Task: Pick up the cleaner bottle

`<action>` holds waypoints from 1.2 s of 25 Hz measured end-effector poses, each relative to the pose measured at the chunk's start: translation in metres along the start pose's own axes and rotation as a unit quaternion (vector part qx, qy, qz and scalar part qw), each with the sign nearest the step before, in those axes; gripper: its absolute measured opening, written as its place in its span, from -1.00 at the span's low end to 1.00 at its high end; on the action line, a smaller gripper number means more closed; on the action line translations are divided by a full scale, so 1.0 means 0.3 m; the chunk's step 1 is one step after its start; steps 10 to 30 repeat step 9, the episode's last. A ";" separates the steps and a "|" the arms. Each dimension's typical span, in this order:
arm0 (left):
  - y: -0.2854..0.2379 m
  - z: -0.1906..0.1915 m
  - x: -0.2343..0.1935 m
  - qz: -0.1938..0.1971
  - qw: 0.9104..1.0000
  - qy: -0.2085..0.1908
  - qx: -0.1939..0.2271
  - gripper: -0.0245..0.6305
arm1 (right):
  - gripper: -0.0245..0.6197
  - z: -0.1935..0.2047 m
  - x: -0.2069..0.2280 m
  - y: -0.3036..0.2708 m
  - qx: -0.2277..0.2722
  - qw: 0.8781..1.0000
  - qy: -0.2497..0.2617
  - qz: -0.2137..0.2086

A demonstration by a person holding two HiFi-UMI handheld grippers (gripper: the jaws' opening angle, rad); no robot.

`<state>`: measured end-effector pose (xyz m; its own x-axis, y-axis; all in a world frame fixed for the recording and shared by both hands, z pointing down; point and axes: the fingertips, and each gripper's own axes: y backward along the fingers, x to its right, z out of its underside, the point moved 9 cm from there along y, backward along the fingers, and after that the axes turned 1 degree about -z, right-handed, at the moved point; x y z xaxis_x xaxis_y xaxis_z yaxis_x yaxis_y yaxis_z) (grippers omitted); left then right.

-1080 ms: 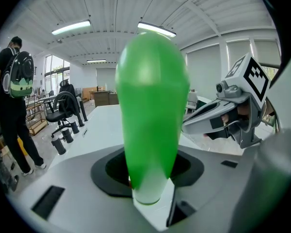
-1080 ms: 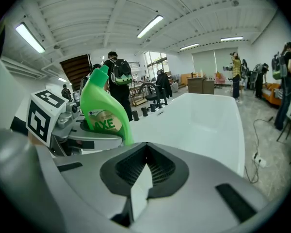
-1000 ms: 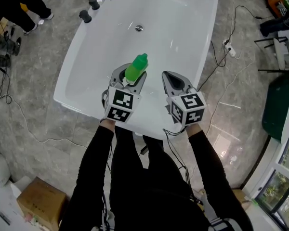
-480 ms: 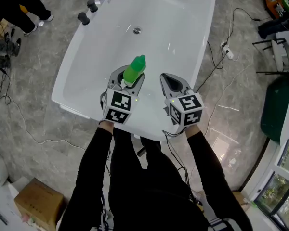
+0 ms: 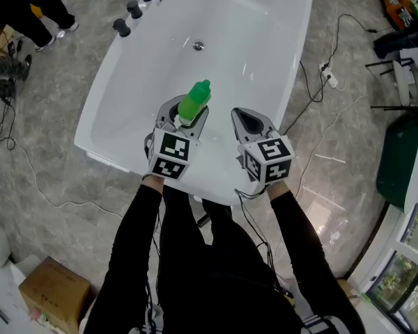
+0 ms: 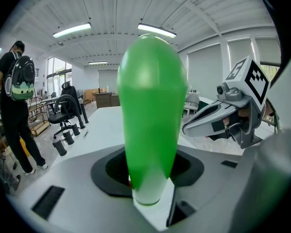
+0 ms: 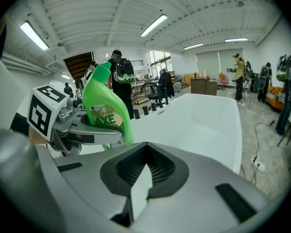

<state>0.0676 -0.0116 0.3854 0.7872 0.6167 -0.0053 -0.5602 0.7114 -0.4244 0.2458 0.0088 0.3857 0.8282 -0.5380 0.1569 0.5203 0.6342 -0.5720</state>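
A green cleaner bottle [image 5: 195, 101] with a white base stands upright between the jaws of my left gripper [image 5: 184, 115], which is shut on its lower body. In the left gripper view the bottle [image 6: 153, 130] fills the middle of the picture. The right gripper view shows the bottle [image 7: 106, 106] from the side, with its label showing. My right gripper [image 5: 246, 119] hangs just right of the bottle and apart from it, its jaws shut on nothing. Both grippers hover over the near end of a white bathtub [image 5: 97, 127].
The tub has a drain [image 5: 198, 45] at its middle and dark taps [image 5: 134, 9] on the far left rim. A person [image 5: 21, 5] stands at the top left. Cables [image 5: 313, 82] lie on the floor to the right, and a cardboard box [image 5: 52, 294] sits at the lower left.
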 end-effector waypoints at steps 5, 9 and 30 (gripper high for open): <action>-0.003 0.001 -0.003 -0.001 1.000 0.002 0.001 -0.33 | -0.92 -0.001 0.002 -0.004 -0.002 1.000 0.001 0.001; 0.002 0.010 -0.003 -0.002 1.000 0.001 -0.001 -0.33 | -0.92 0.002 -0.002 0.000 -0.002 1.000 0.001 0.002; 0.002 0.010 -0.003 -0.002 1.000 0.001 -0.001 -0.33 | -0.92 0.002 -0.002 0.000 -0.002 1.000 0.001 0.002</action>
